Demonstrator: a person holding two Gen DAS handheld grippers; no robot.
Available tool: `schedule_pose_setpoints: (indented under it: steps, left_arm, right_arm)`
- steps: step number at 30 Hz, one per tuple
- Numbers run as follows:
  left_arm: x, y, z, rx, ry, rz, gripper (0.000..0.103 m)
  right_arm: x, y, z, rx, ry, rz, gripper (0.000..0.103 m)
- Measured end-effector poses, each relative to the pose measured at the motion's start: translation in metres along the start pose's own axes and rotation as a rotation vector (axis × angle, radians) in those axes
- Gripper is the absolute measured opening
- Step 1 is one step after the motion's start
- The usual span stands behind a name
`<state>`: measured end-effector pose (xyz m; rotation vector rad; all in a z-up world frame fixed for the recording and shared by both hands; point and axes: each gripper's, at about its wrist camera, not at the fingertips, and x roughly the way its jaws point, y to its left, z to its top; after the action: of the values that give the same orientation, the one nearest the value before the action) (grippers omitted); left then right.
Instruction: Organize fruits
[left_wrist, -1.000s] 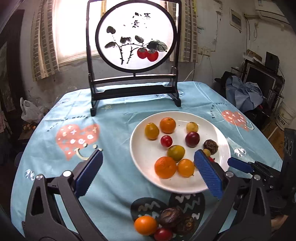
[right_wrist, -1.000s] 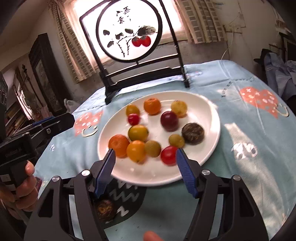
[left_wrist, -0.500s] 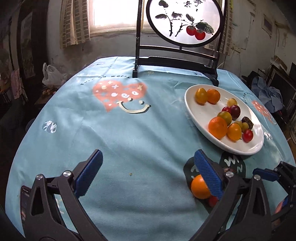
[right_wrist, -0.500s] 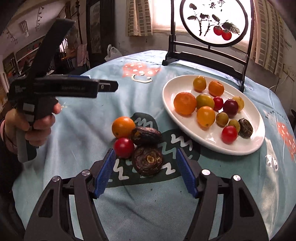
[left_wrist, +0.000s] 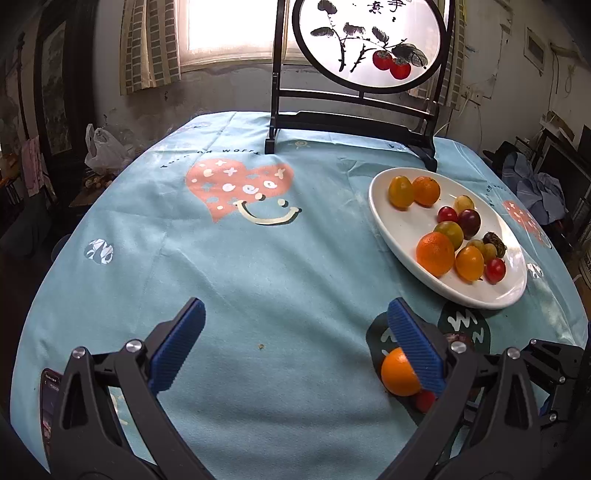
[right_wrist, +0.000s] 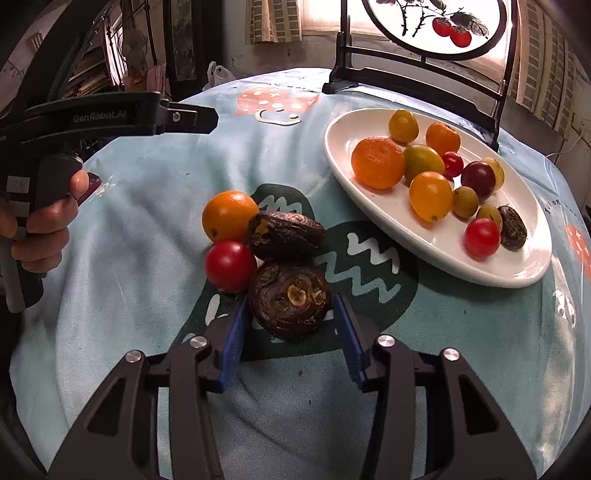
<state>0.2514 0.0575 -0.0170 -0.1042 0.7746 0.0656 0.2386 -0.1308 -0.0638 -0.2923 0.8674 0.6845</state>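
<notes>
Low centre of the right view, the right gripper tilts down, jaws just closing around the brown fruit, pads barely clear. The left gripper, jaws spread, hovers over the cloth.

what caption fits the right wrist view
Right tongs closing around a wrinkled dark brown fruit beside the white oval plate of fruits.

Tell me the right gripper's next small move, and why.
Probably finish closing: the right gripper has just been narrowing around the round dark fruit, and its pads look at or just short of the sides. Then lift toward the white plate.
</notes>
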Motion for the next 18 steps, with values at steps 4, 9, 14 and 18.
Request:
schedule_pose_setpoints:
  steps: [4,9,14,18]
  left_arm:
    - [0.001,0.0,0.0,-0.002,0.009,-0.022,0.101]
    - [0.006,-0.007,-0.004,0.012,0.087,-0.185,0.1]
    - [0.013,-0.026,-0.014,0.079,0.169,-0.302,0.077]
    - [0.022,-0.036,-0.022,0.095,0.232,-0.336,0.058]
  right_arm:
    - [-0.001,-0.002,0.001,0.008,0.002,0.007,0.043]
    - [-0.014,-0.019,0.002,0.116,-0.041,0.018,0.043]
    - [-0.02,-0.031,0.002,0.178,-0.06,-0.007,0.043]
    - [-0.02,-0.031,0.002,0.177,-0.059,-0.023,0.043]
